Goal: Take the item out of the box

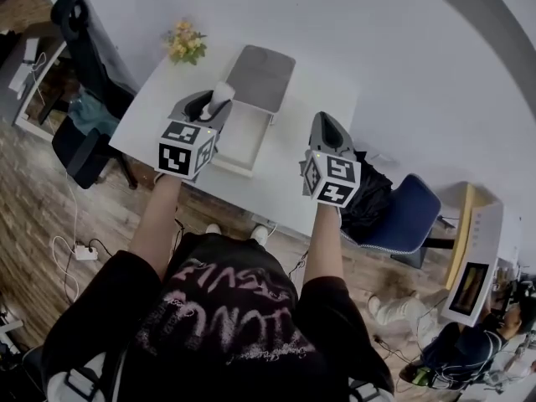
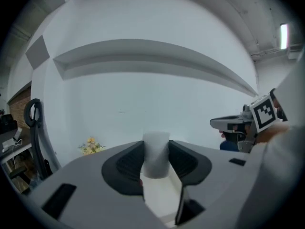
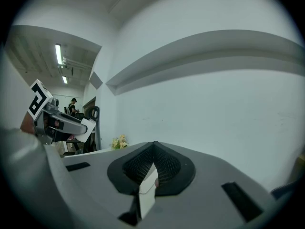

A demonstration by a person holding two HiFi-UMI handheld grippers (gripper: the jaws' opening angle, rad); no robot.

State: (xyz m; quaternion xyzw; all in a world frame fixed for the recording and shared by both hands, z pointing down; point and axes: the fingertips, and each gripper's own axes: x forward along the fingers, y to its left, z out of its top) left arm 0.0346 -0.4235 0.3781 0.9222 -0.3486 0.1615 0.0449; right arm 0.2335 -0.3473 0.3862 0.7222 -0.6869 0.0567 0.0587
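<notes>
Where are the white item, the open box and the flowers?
white item [image 2: 156, 152]: left gripper view, middle of its front face
box [image 1: 238, 139]: head view, bare white base
flowers [image 1: 186, 42]: head view, yellow blooms

The item [image 2: 156, 149] is white, the box [image 1: 239, 136] white with a grey lid [image 1: 261, 78], the counter [image 1: 285, 178] white; flowers [image 1: 186, 42] beside the box are yellow.

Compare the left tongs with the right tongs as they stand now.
The left tongs are clamped on a white cup-shaped item; the right tongs are shut on nothing. The left tongs hover over the open white box; the right tongs hang beside it, over the white table. Both are grey and carry a marker cube.
</notes>
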